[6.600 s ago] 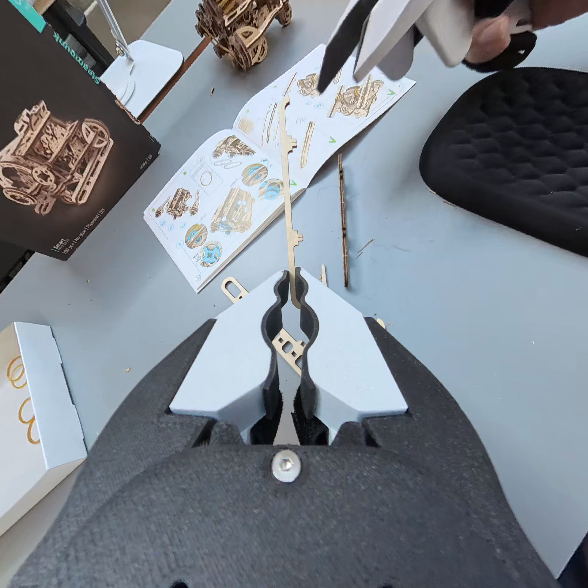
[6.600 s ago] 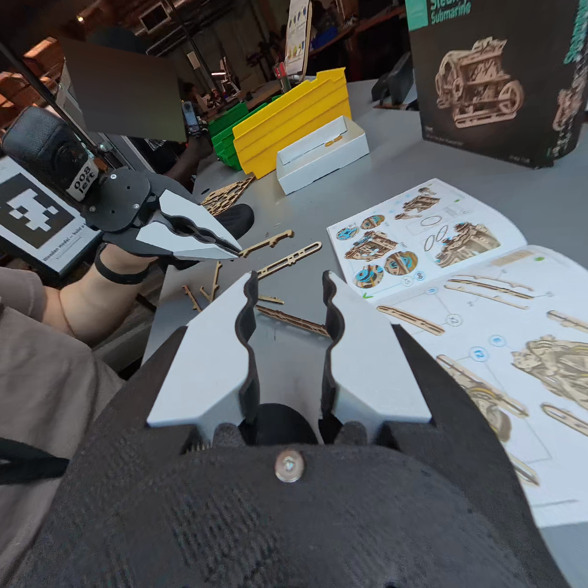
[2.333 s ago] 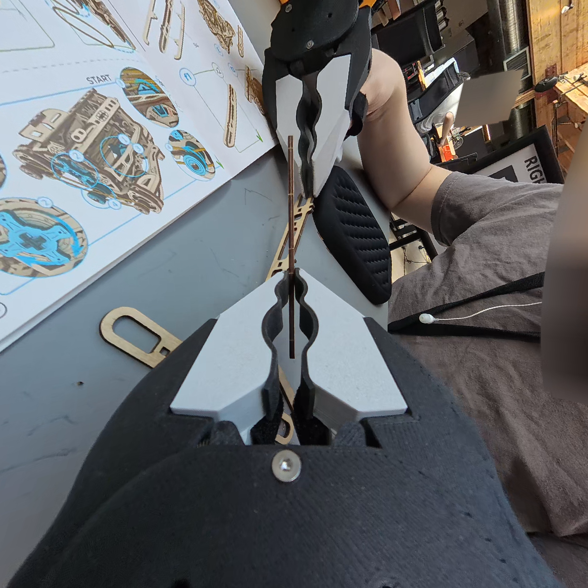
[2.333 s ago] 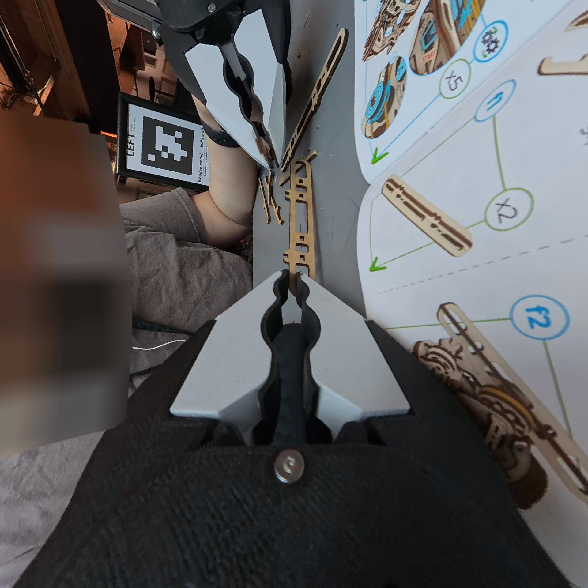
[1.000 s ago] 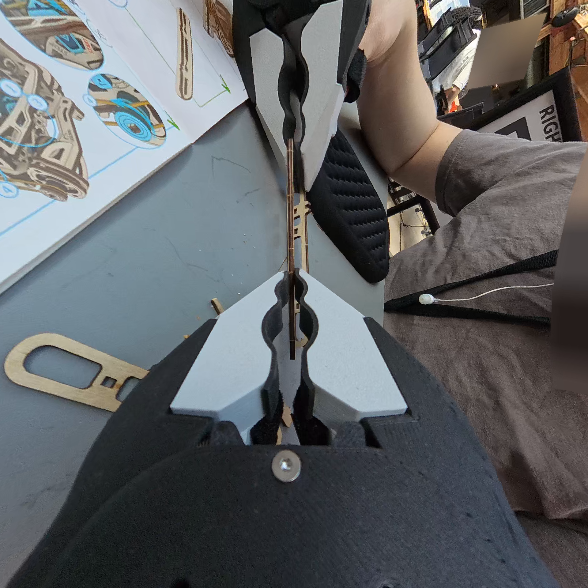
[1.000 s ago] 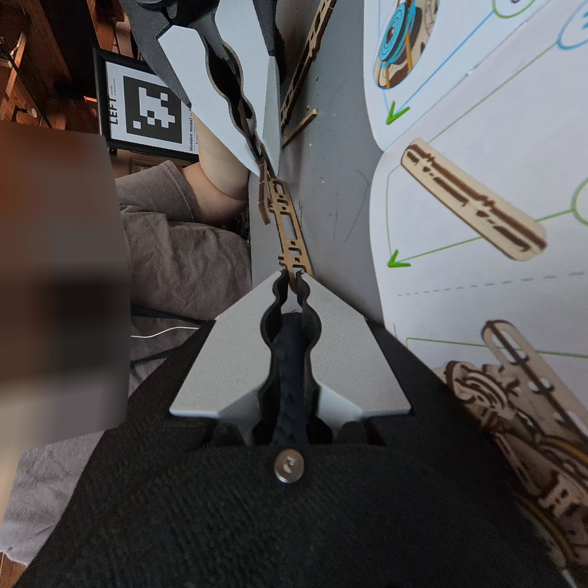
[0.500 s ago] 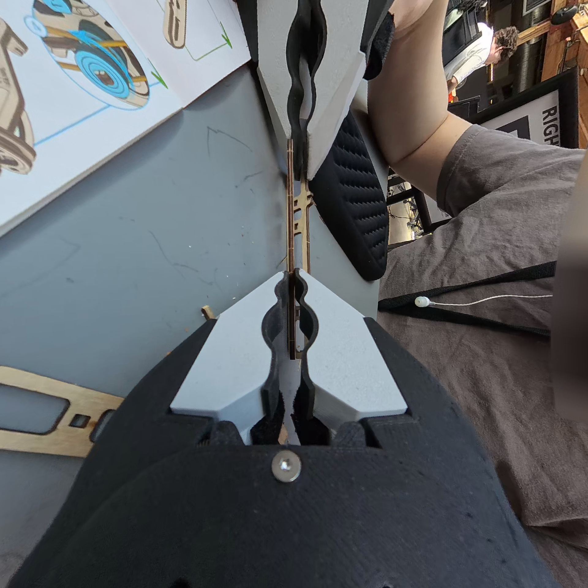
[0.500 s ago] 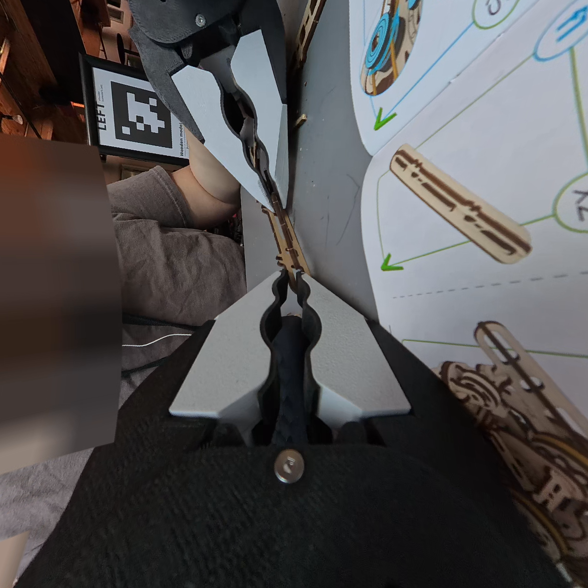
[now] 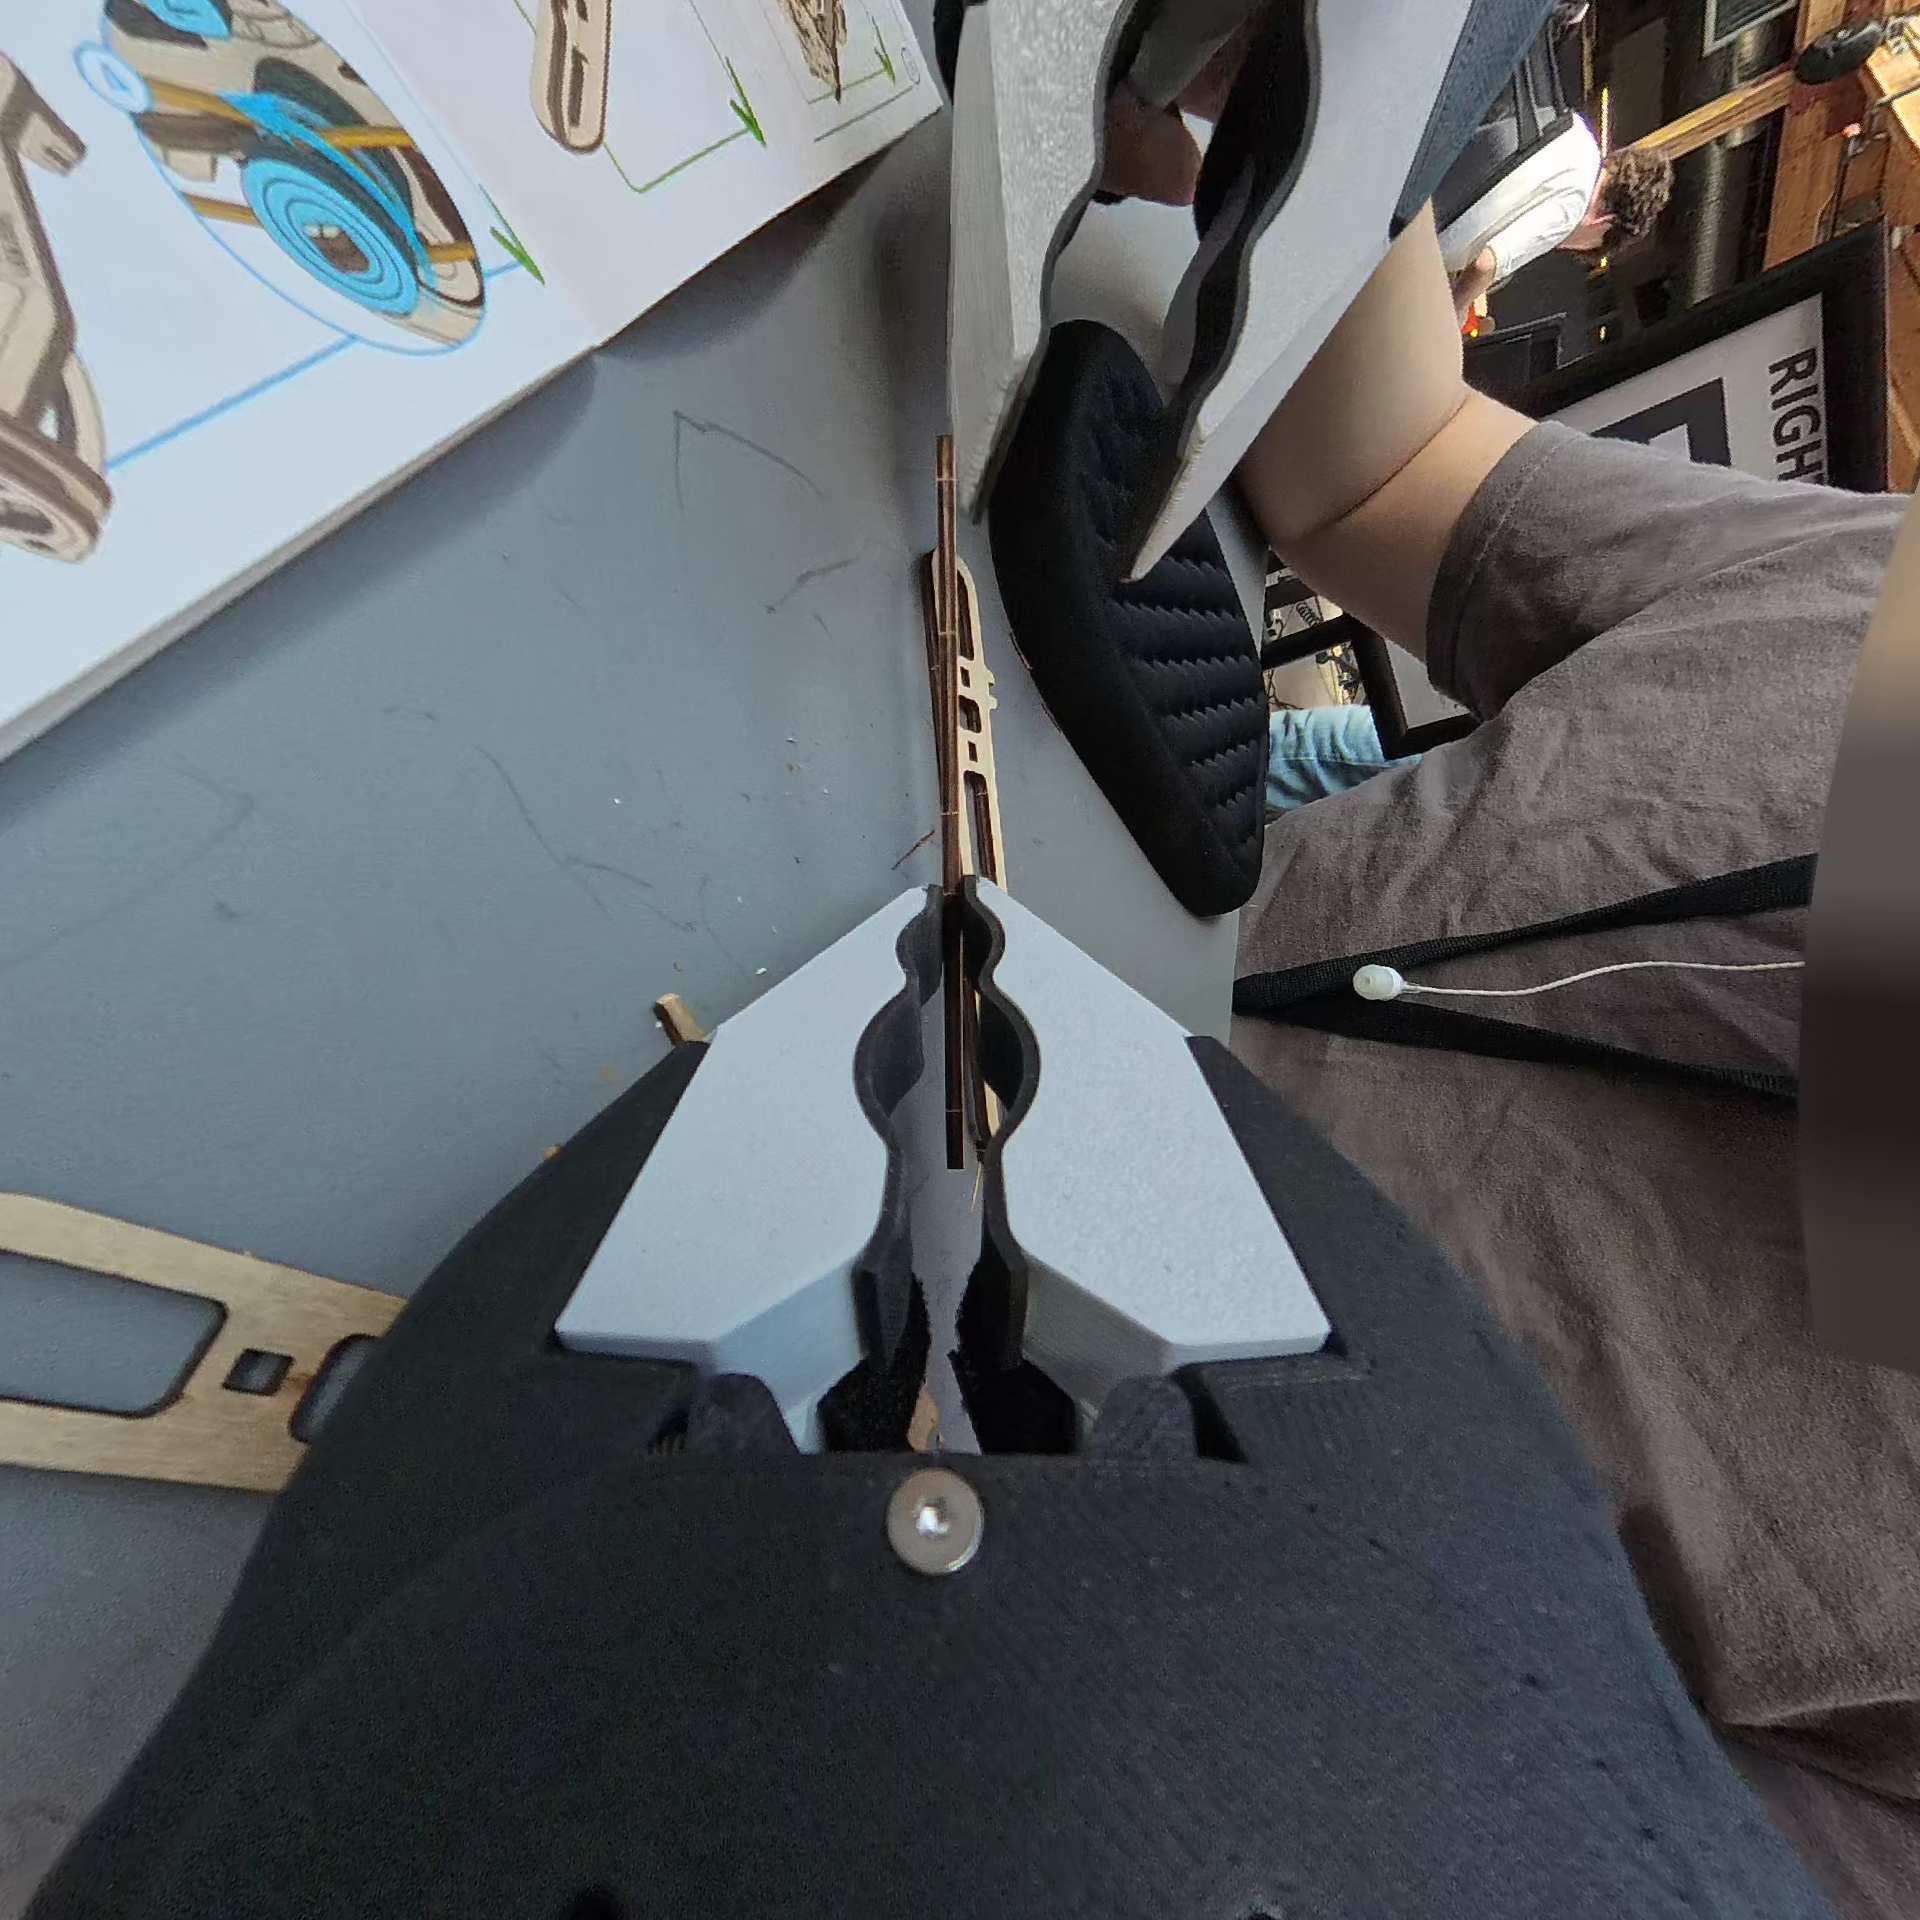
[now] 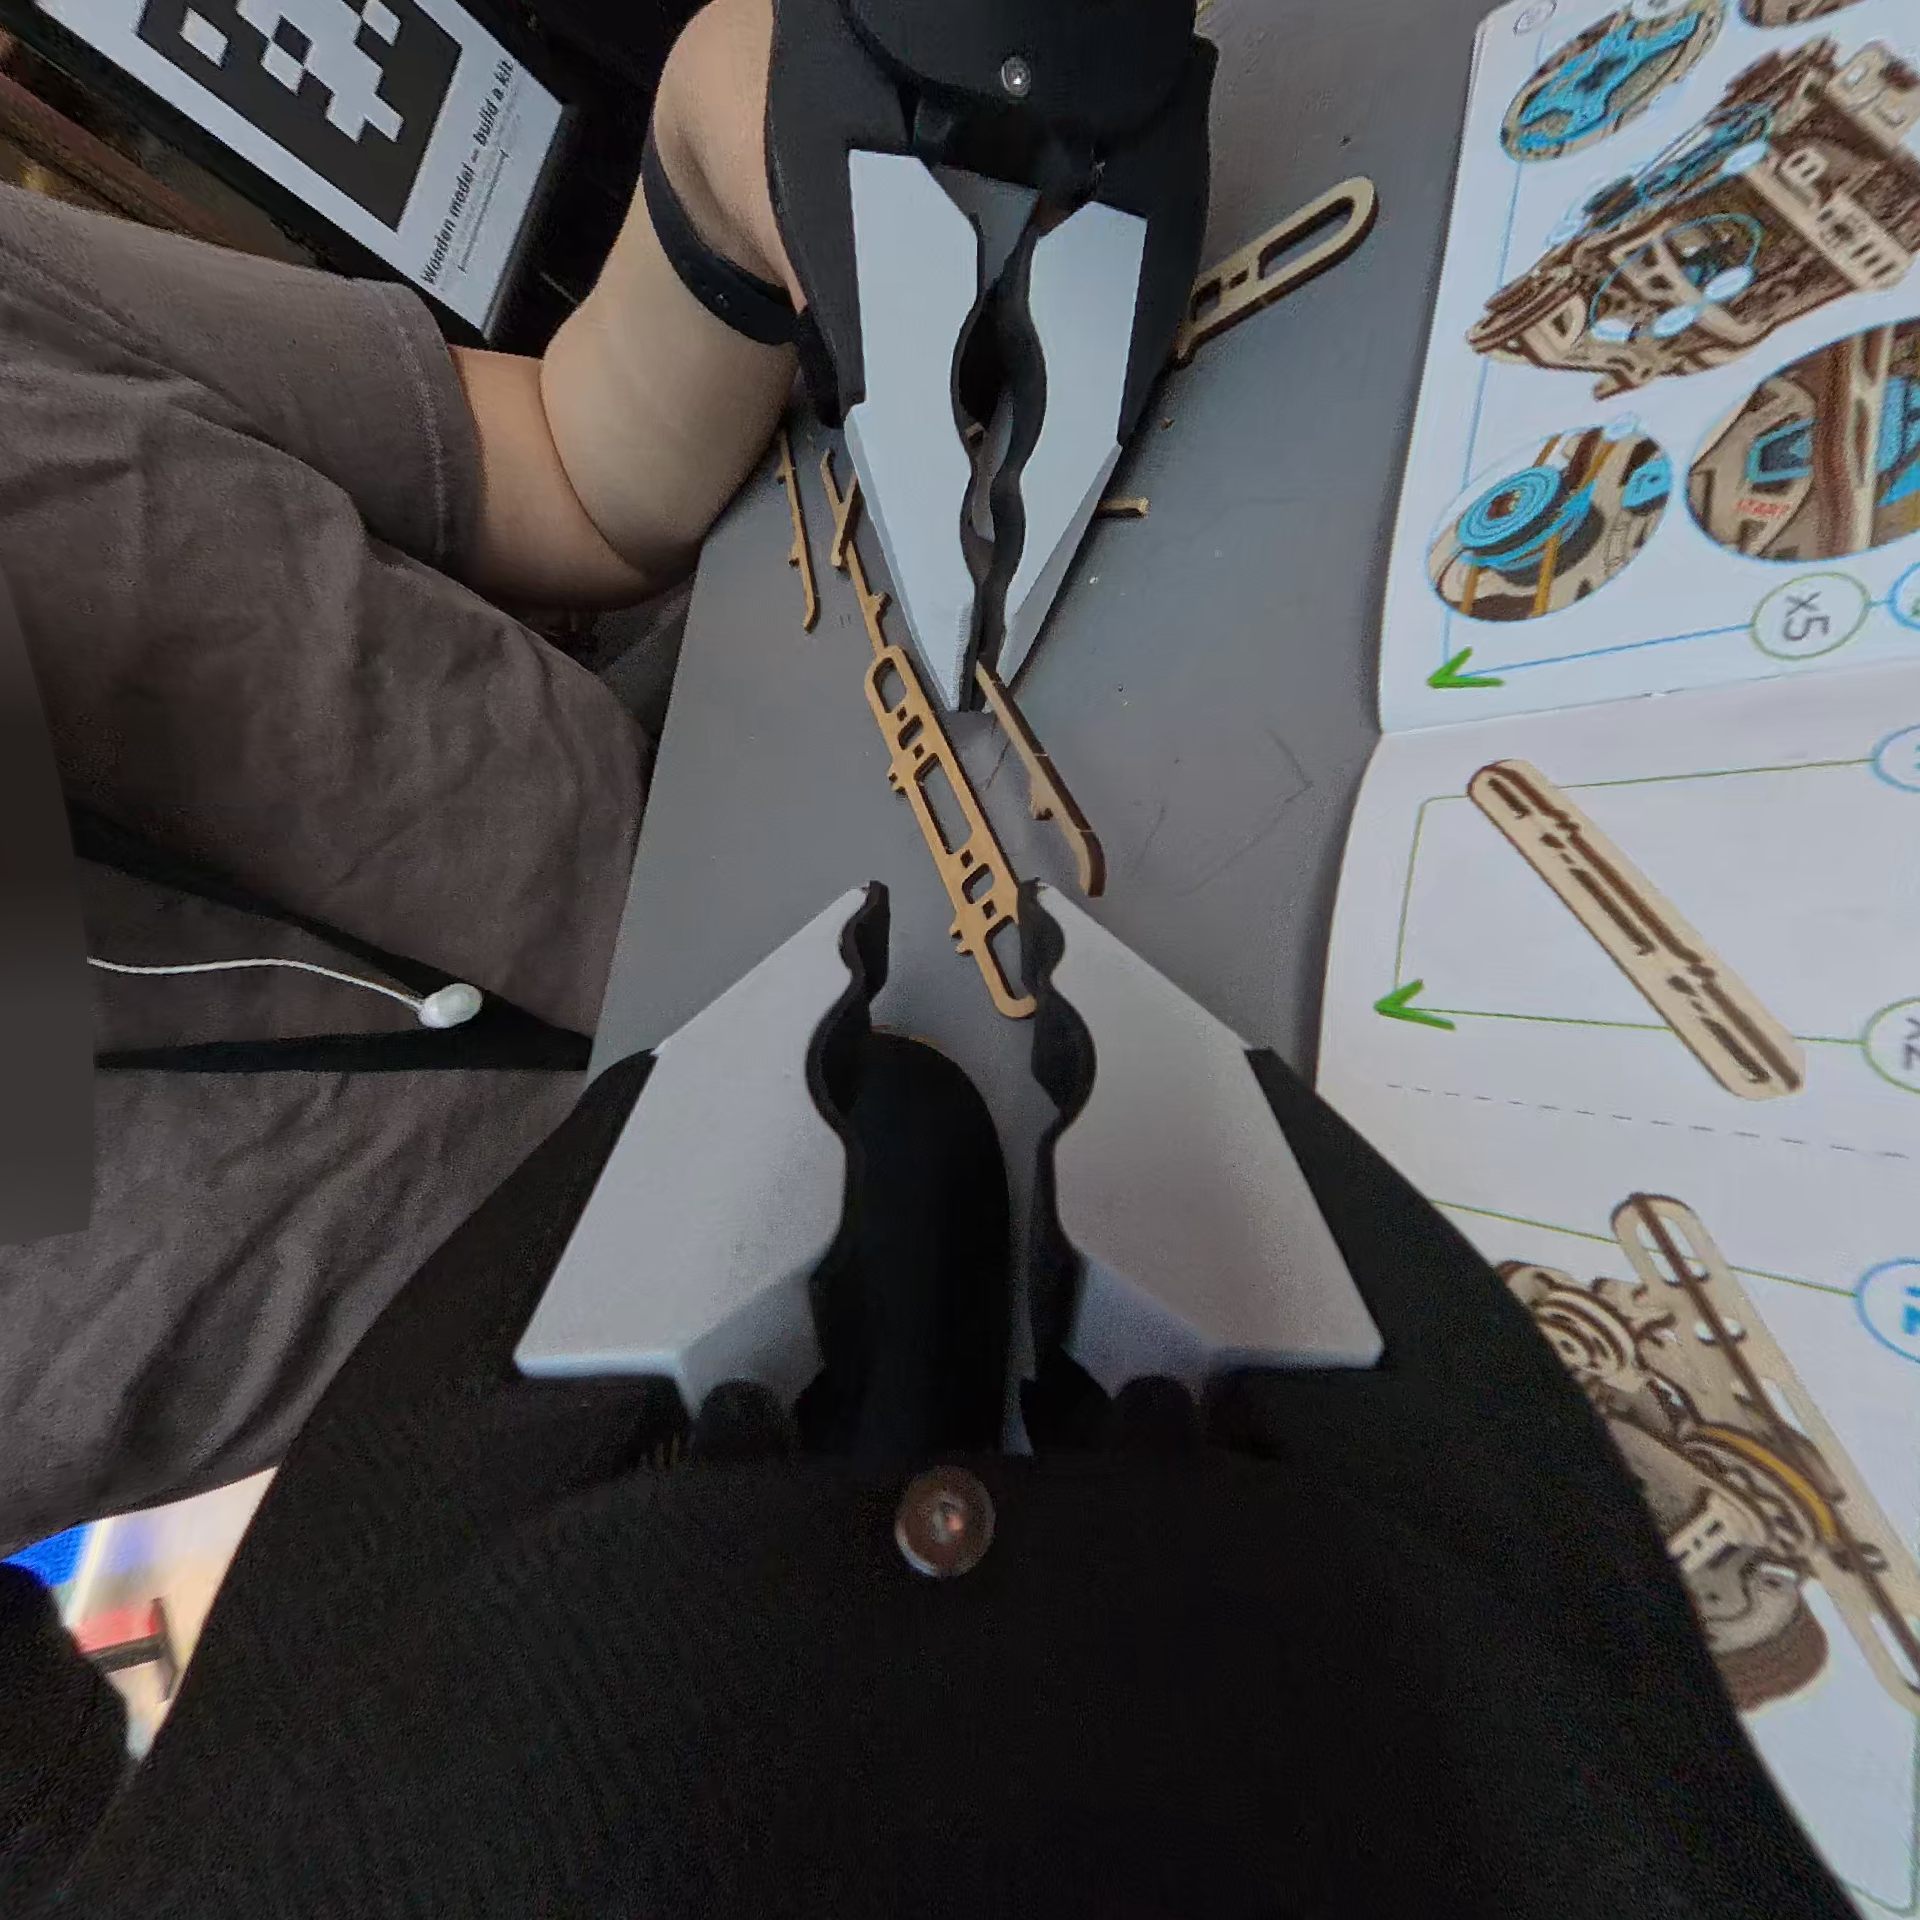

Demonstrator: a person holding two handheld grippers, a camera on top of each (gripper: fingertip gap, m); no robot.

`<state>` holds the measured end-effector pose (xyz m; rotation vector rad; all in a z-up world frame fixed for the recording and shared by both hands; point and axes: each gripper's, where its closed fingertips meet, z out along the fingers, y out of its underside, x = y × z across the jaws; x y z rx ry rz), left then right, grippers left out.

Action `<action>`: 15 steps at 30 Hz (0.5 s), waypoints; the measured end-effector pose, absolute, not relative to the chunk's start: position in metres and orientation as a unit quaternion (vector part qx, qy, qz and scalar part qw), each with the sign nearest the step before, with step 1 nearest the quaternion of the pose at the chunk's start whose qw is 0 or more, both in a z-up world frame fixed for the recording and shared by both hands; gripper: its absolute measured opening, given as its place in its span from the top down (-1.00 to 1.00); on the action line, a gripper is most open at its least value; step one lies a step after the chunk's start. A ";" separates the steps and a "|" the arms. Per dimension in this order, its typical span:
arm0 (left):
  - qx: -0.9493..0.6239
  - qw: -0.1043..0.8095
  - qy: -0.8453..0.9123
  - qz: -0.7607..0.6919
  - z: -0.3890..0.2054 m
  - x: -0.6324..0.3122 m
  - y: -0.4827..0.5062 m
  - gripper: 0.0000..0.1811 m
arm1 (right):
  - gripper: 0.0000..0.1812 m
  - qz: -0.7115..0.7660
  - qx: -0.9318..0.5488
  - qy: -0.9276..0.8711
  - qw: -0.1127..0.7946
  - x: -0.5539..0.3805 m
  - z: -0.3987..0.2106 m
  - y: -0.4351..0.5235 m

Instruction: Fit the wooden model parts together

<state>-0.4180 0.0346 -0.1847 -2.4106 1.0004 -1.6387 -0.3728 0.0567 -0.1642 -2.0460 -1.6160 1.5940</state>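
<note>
My left gripper [image 9: 956,883] is shut on a thin notched wooden strip [image 9: 947,665], seen edge-on and pointing forward just above the grey table [image 9: 520,675]. In the right wrist view the same gripper [image 10: 971,698] holds that strip [image 10: 1039,790] by one end. A slotted wooden strip [image 10: 940,810] lies free beside it, its near end between my right gripper's open fingers and close to the right finger; it also shows in the left wrist view [image 9: 975,727]. My right gripper [image 10: 954,899] is open and empty, and in the left wrist view it [image 9: 1055,535] hangs over the strips' far ends. I cannot tell whether the two strips are joined.
An open instruction booklet [image 10: 1621,831] [image 9: 312,208] lies beside the strips. A black mat [image 9: 1132,665] sits by the table edge, with a person's lap beyond it. A wooden part with an oval slot [image 9: 125,1351] [image 10: 1278,249] and small loose strips [image 10: 800,551] lie near. Spacing between my two grippers at the tips: around 6 cm.
My right gripper has opened and let go of the slotted strip, and drawn back slightly. My left gripper still holds the notched strip.
</note>
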 end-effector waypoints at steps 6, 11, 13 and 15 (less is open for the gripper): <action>-0.800 0.042 0.381 -0.462 -0.189 -0.419 0.024 1.00 | 0.77 0.427 -0.605 -0.603 0.295 -0.364 -0.145 0.076; -0.804 0.098 0.440 -0.388 -0.177 -0.415 0.022 1.00 | 0.74 0.407 -0.553 -0.658 0.309 -0.376 -0.129 0.064; -0.807 0.125 0.467 -0.340 -0.176 -0.415 0.024 1.00 | 0.77 0.397 -0.533 -0.697 0.269 -0.383 -0.134 0.052; -0.809 0.136 0.488 -0.298 -0.176 -0.416 0.023 1.00 | 0.77 0.371 -0.530 -0.726 0.231 -0.388 -0.144 0.049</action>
